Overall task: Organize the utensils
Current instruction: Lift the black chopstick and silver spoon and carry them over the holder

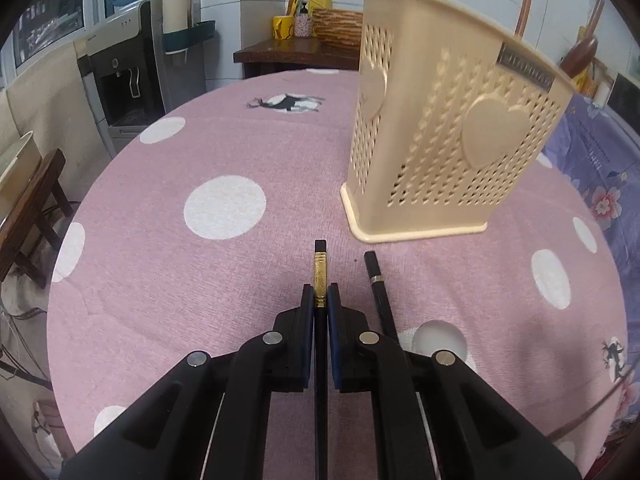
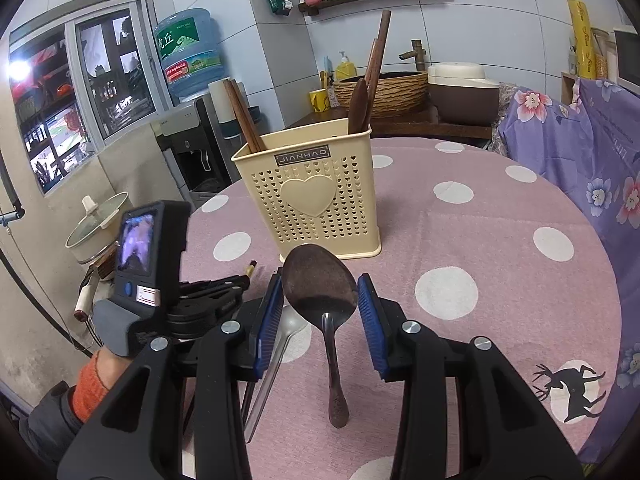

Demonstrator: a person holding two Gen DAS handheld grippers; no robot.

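The left gripper (image 1: 320, 294) was pinched on a black chopstick (image 1: 320, 280) with a gold band, held above the bench (image 1: 224, 148); a second black chopstick (image 1: 378, 286) lay just beside it. The right gripper (image 2: 320, 284) was clamped on a dark spoon (image 2: 319, 280) by its bowl. The cream utensil holder (image 2: 308, 196) stood upright beyond both, with wooden utensils (image 2: 370, 80) in it.
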